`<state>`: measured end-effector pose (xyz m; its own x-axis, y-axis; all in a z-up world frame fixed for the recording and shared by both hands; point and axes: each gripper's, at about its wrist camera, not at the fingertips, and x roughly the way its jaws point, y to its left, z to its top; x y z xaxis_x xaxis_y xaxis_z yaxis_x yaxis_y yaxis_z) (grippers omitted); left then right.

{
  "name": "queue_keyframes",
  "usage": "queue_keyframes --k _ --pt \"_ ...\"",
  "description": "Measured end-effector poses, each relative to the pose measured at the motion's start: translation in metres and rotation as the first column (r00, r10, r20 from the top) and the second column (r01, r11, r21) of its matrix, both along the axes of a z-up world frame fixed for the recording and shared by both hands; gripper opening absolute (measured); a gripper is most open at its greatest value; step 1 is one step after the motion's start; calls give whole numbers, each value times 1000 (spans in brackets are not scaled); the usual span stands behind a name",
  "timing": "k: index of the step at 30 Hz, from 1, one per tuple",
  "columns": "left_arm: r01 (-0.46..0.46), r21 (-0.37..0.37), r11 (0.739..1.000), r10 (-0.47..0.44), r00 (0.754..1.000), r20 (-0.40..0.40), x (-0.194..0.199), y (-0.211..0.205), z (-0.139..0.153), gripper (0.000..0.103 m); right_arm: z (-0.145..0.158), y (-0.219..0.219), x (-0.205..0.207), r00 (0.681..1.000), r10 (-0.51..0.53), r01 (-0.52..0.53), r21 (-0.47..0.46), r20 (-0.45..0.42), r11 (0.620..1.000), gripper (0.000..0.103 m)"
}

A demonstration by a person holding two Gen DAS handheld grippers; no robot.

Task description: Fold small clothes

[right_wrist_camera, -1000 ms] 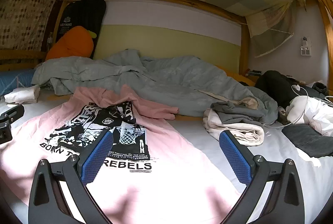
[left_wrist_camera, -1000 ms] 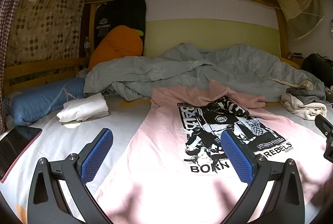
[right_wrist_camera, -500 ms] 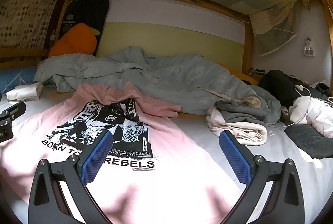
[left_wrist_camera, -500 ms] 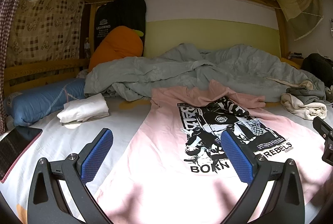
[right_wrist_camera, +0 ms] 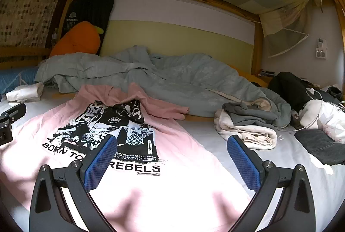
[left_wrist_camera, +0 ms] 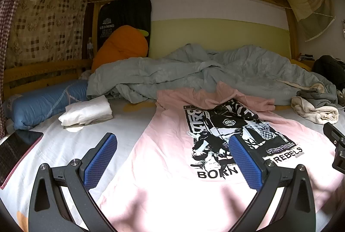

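A pink T-shirt with a black-and-white print reading "BORN TO ... REBELS" lies spread flat on the white bed sheet, its collar end bunched toward the back; it also shows in the right wrist view. My left gripper is open and empty, held just above the shirt's lower left part. My right gripper is open and empty above the shirt's lower right part. Each gripper's body shows at the edge of the other's view.
A crumpled grey-green duvet lies behind the shirt. A folded white cloth, blue pillow and dark tablet lie left. A rolled cream and grey garment pile, dark clothes and a cable lie right.
The right gripper has risen and tilted slightly, so the scene sits lower in its view. The left gripper has hardly moved. Both stay open.
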<state>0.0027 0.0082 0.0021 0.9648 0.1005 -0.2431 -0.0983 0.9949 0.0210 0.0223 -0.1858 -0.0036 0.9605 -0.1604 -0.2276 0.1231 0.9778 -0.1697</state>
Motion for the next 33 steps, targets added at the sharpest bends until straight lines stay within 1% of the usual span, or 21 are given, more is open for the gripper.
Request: queue_keyframes --k 14,17,18,20,21,22,23,24,26,28,29,30,32,33 --pt "3 8 1000 -3 1000 19 -2 -1 -3 103 -1 -2 4 1000 0 0 4 -14 1000 102" --pt "7 5 1000 -7 1000 24 -3 -1 -2 103 -2 -3 6 1000 -3 4 12 -27 1000 102" --pt "13 -1 1000 -13 999 29 -5 0 -1 103 -1 -4 5 999 -7 8 10 -44 1000 102" --pt "19 -18 1000 -19 999 39 -13 4 4 103 7 -5 2 997 13 -14 0 -78 1000 102" --pt "38 -26 999 -37 999 39 -19 6 7 103 12 -7 -2 996 16 -17 -10 -83 1000 102" --pt "54 -29 998 -53 998 38 -23 7 10 103 21 -11 -9 997 -12 10 -29 -82 1000 102" --pt "56 -27 998 -55 998 41 -29 8 14 103 29 -17 -13 997 -23 21 -27 -72 999 102" --pt "45 -25 999 -44 998 43 -33 10 19 103 38 -27 -18 998 -25 25 -6 -63 1000 102" --pt "33 -22 999 -32 998 55 -44 14 30 103 50 -49 -21 996 -38 43 59 -83 997 102" --pt "25 -17 1000 -24 998 65 -55 21 38 103 55 -74 -24 993 -28 45 149 -114 988 102" --pt "23 2 1000 -23 998 61 -60 23 39 103 53 -88 -26 990 -32 57 191 -135 980 102" --pt "18 27 999 -19 999 46 -64 26 37 103 49 -102 -28 986 -43 78 224 -158 971 100" --pt "-26 67 997 25 1000 17 -76 35 26 103 41 -121 -30 979 -73 121 254 -192 960 89" --pt "-53 67 996 53 999 8 -81 40 18 103 36 -128 -32 971 -121 170 237 -208 957 87"
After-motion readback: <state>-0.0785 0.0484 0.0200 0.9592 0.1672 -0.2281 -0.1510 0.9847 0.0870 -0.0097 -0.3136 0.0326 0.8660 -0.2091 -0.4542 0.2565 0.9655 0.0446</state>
